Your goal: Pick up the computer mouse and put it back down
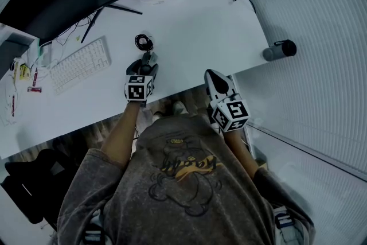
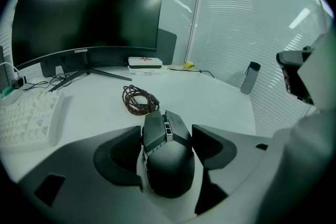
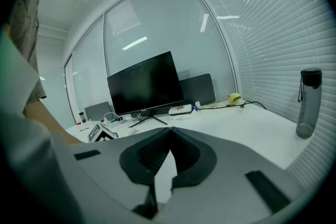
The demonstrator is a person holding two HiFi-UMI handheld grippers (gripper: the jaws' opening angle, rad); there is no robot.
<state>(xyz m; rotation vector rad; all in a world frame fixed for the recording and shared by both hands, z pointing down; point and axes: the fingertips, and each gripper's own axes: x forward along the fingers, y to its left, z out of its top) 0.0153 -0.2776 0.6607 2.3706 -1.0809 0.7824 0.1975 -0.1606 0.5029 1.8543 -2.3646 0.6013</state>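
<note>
Black mouse (image 2: 167, 157) sits btwn the jaws of my L gripper (image 2: 167, 131), lower ctr of the L gripper view, nose pointing away from the camera. Jaws stand wide, w/ both dark pads (image 2: 122, 155) pressed on the mouse flanks: grip engaged. Cannot tell whether the mouse underside touches the desk (image 1: 195, 31) or hangs just clear of it. In the head view the mouse is ctr-left of frame, over the near part of the white desk, just below a coiled cable (image 1: 143, 42); the same cable lies just beyond the mouse nose in the L gripper view. White keyboard (image 1: 80, 64) lies further left, apart from the mouse. Dark curved monitor (image 2: 86, 8) fills the upper left of the L gripper view. My R gripper (image 3: 169, 129) shows lower right of ctr in the head view, at the desk's near edge, well apart from the mouse. Its jaws are closed tip to tip, nothing btwn them. Dark bottle (image 3: 308, 102) stands at the right edge of the R gripper view.
</note>
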